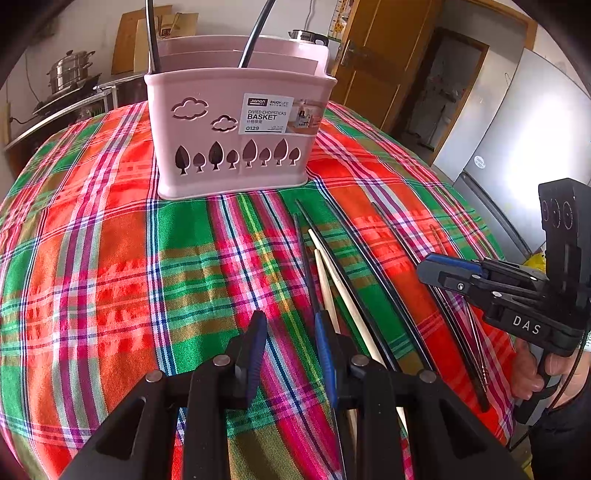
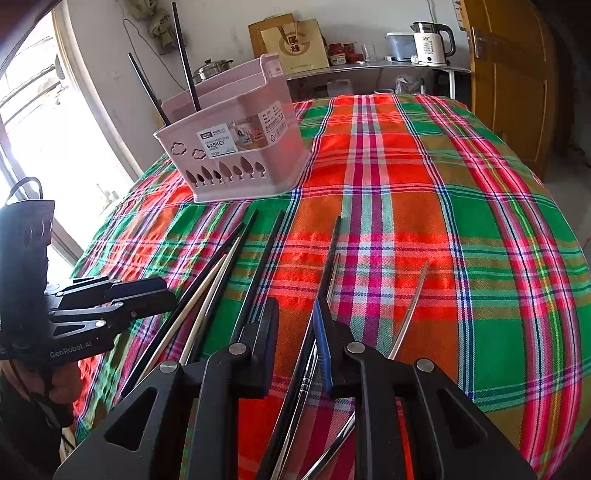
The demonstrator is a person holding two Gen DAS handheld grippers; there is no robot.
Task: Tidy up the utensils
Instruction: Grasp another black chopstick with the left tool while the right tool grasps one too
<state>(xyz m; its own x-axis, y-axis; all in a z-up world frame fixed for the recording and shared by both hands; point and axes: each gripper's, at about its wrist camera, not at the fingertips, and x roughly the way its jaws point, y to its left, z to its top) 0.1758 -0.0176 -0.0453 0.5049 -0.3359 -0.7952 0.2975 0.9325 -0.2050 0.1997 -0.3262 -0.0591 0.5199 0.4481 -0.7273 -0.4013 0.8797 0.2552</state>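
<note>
A pink chopstick basket (image 1: 236,133) stands on the plaid tablecloth with two black chopsticks (image 1: 255,33) upright in it; it also shows in the right wrist view (image 2: 240,155). Several chopsticks lie loose on the cloth: black ones (image 1: 354,254), two wooden ones (image 1: 332,273) and metal ones (image 2: 410,310). My left gripper (image 1: 291,332) is open, low over the cloth, its right finger beside the wooden chopsticks. My right gripper (image 2: 295,321) is open, with a black chopstick (image 2: 328,269) running between its fingers. The right gripper also appears in the left wrist view (image 1: 436,269).
The plaid tablecloth (image 2: 461,221) covers the whole table. A shelf with a kettle (image 2: 430,42) and jars stands at the back. A wooden door (image 2: 513,74) is at the right, a window at the left, a steel pot (image 1: 70,70) on a stove.
</note>
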